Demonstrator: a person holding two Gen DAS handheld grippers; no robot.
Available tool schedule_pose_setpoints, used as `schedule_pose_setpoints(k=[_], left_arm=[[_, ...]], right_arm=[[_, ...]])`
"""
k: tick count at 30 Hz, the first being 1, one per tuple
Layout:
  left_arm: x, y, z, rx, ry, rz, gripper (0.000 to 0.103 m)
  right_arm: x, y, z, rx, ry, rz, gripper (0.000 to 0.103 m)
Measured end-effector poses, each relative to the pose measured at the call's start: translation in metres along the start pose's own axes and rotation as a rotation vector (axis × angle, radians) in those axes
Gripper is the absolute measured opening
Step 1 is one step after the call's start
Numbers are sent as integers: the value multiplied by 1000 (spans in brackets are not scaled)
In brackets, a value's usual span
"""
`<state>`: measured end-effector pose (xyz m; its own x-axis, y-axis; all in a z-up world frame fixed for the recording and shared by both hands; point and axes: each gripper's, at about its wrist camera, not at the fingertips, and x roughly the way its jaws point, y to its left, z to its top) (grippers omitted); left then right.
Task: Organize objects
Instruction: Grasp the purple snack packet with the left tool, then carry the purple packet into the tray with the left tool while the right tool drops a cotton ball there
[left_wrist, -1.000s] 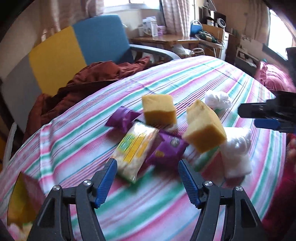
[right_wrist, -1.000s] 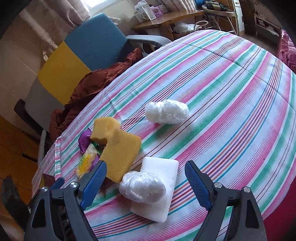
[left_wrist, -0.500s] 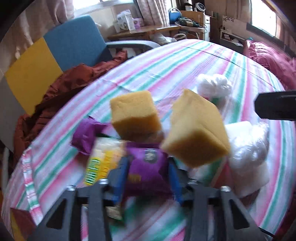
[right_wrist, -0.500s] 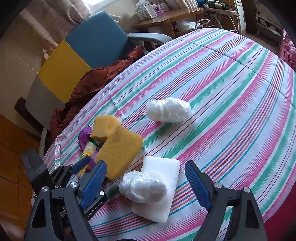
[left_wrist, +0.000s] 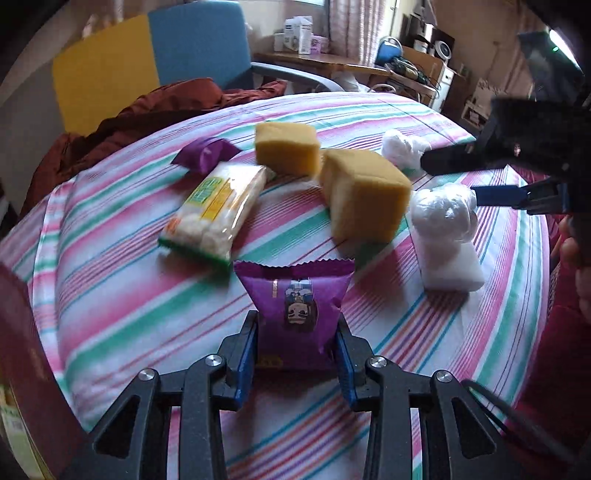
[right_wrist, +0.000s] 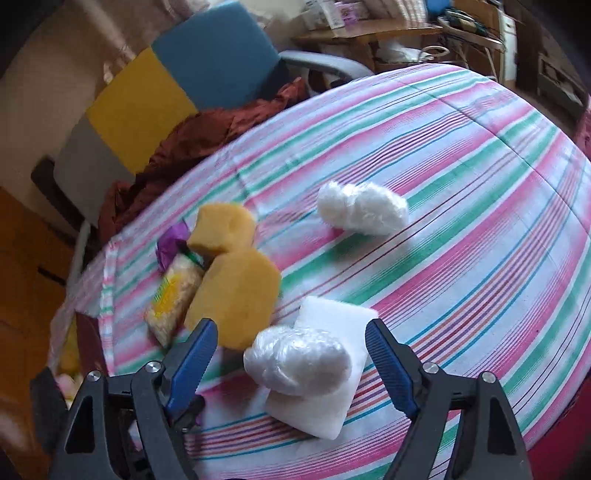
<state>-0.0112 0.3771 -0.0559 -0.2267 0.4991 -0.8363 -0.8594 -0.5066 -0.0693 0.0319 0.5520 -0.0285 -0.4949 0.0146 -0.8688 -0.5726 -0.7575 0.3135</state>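
Here: purple packet (left_wrist: 300, 310), clamped between the blue pads of the left tool (left_wrist: 297, 349), held above the striped desk (left_wrist: 129, 295). Beyond it: clear snack bag (left_wrist: 214, 212) lying flat; second purple packet (left_wrist: 205, 155) behind that; two yellow sponges (left_wrist: 364, 194), touching. Right of these: white block (left_wrist: 448, 264) with a plastic-wrapped wad (left_wrist: 443, 212) on top. Second wad (right_wrist: 364, 208) farther back, apart. Right tool (right_wrist: 291, 363): jaws wide, empty, poised over wad and block. Blue-and-yellow chair (right_wrist: 177, 77) behind.
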Motion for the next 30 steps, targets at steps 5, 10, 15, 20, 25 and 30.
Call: schedule_pose_setpoints(k=[5,10,15,20,25,30], left_arm=[[-4,4,-5,-16,-2,-11,39],[-6,2,-5,-32,-1,-7,38],[-33,10,-12,-90,-28,-5,37],[-77,20,-26,-129,-100,-8,37],[-111,38,-42,-176,-151,-5,37],[-147,74,-73,-253,-188,35,38]], right_arm=[[16,13,-5,-85,62,-94,68],[18,26,-8,-164,56,-162,56],[-2,11,0,-82,-30,-98,41],[-19,4,4,-33,-113,-51,41],[-32,14,-4,-60,-157,-4,41],[-43,39,-14,-111,-164,59,41]])
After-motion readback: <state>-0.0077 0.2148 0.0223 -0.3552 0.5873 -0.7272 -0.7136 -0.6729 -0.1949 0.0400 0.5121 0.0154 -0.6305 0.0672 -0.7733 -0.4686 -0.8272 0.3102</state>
